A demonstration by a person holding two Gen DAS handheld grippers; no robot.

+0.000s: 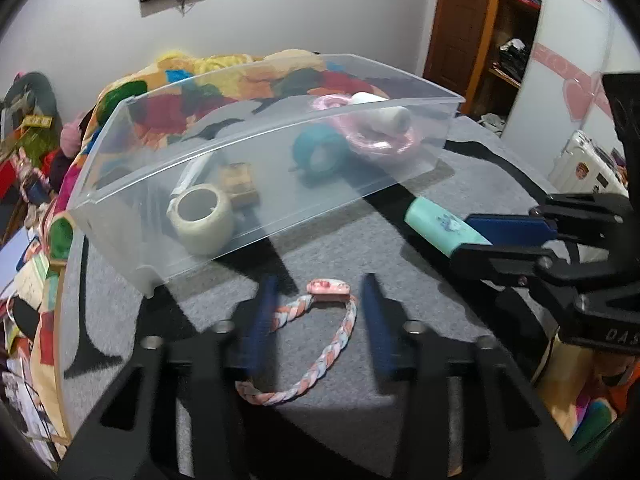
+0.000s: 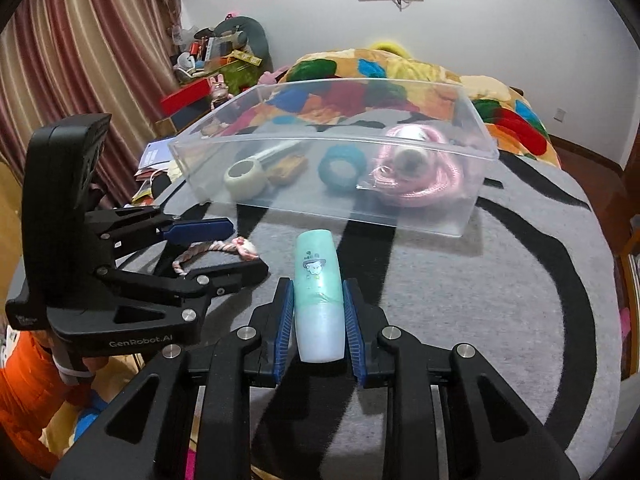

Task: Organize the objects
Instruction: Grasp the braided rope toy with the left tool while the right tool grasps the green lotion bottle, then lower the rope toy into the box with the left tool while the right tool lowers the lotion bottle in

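A clear plastic box (image 1: pixel 160 184) (image 2: pixel 400 216) stands on the grey rug-covered table. It holds a beige tape roll (image 1: pixel 202 218) (image 2: pixel 245 178), a teal roll (image 1: pixel 318 152) (image 2: pixel 342 168), a pink rope coil (image 1: pixel 378 140) (image 2: pixel 416 184), a white spool (image 1: pixel 390 118) and a brown block (image 1: pixel 238 184). My left gripper (image 1: pixel 320 322) (image 2: pixel 236 246) is open, its fingers on either side of a braided pink-and-white bracelet (image 1: pixel 320 344) (image 2: pixel 216 250) lying on the rug. My right gripper (image 2: pixel 318 322) (image 1: pixel 484 236) is shut on a mint-green tube (image 2: pixel 319 288) (image 1: pixel 438 226), held just above the rug in front of the box.
The table (image 2: pixel 480 320) has a grey cover with black curved stripes. A colourful blanket (image 2: pixel 400 68) lies behind the box. Clutter and curtains (image 2: pixel 80 60) are at the left in the right wrist view; a wooden shelf (image 1: pixel 492 32) shows at the right in the left wrist view.
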